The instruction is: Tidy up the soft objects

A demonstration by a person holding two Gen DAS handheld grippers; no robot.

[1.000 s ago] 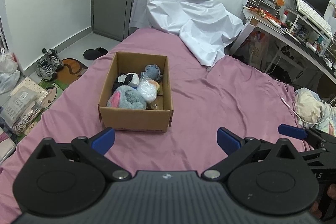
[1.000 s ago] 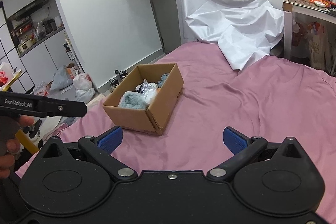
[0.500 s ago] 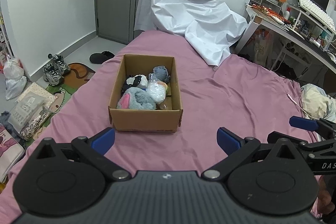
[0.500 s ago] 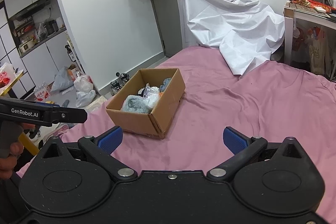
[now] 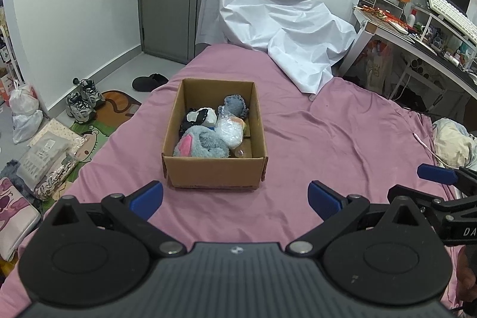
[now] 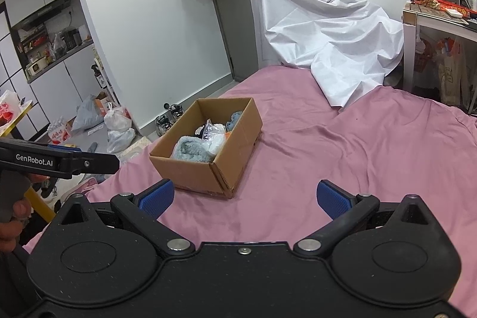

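Looking at progress: honestly this seems basically wrapped up, or else about to start the other way round. Can't tell which from one moment.

Left tongs (image 5: pixel 235 195): wide open, nothing between the blue pads, hanging above the sheet just short of the box.

Right tongs (image 6: pixel 244 197): also spread wide and empty, angled so the box sits ahead and a bit to their left.

Box (image 5: pixel 214 173): cardboard, flaps open, sitting on the pink sheet (image 5: pixel 342 139) straight ahead of the left tongs. Not touched by either pair.

Toys: all the soft stuff I can spot is inside the box. A fluffy grey plush (image 5: pixel 205 143) with a pink ear sits at the near end, a black-and-white one (image 5: pixel 201 116) behind it, a bagged white one (image 5: pixel 229 131) to the right, and a blue-grey knit thing (image 5: pixel 235 106) at the far end.

Done so far: my guess is the gathering part is finished, since the sheet around the tongs has no loose plush on it.

Left to do: maybe nothing, maybe tidying the pile or moving the box. If the job is actually unpacking, then none of it has begun.

Other stuff: a white cover (image 5: pixel 274 29) is draped at the far end beyond the box, and a crumpled blanket (image 5: pixel 453 142) lies off to the right of the left tongs. Neither looks like part of the job.
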